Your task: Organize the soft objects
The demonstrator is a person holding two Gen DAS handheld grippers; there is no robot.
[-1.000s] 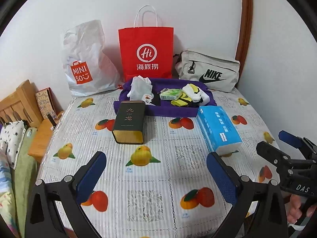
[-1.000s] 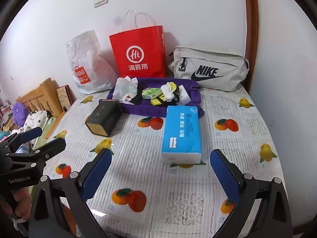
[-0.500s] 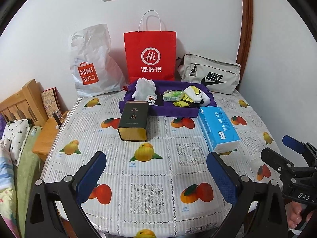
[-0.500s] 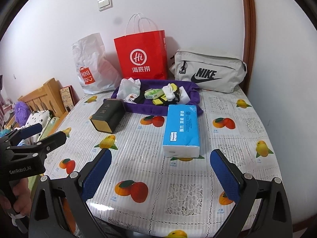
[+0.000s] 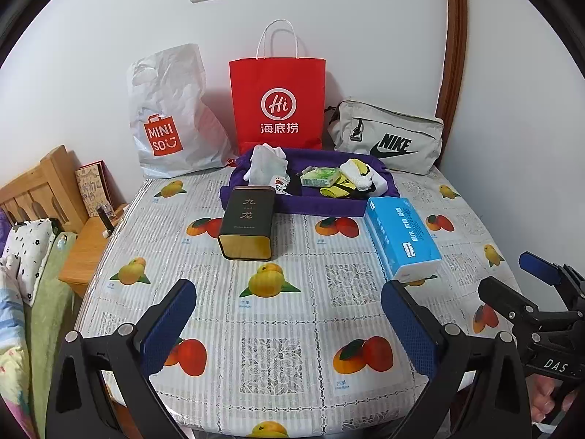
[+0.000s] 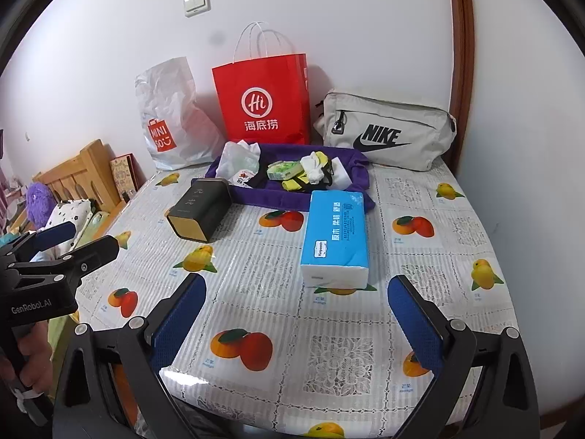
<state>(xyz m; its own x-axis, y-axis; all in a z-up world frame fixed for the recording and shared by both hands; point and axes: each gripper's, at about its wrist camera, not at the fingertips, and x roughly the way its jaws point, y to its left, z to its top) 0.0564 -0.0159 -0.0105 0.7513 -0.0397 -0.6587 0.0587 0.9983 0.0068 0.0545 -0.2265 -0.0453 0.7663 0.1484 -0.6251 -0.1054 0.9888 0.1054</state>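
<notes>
A blue tissue pack lies on the fruit-print table, right of a dark tea tin lying on its side. Behind them a purple fabric tray holds a white plastic bag, a green packet and yellow-white socks. My left gripper is open and empty above the table's near edge. My right gripper is open and empty, in front of the tissue pack.
Against the wall stand a white Miniso bag, a red paper bag and a grey Nike pouch. A wooden headboard and bedding lie left of the table. The wall closes the right side.
Both grippers have pulled back from the table and risen; the near table edge now shows. Nothing on the table has moved.
</notes>
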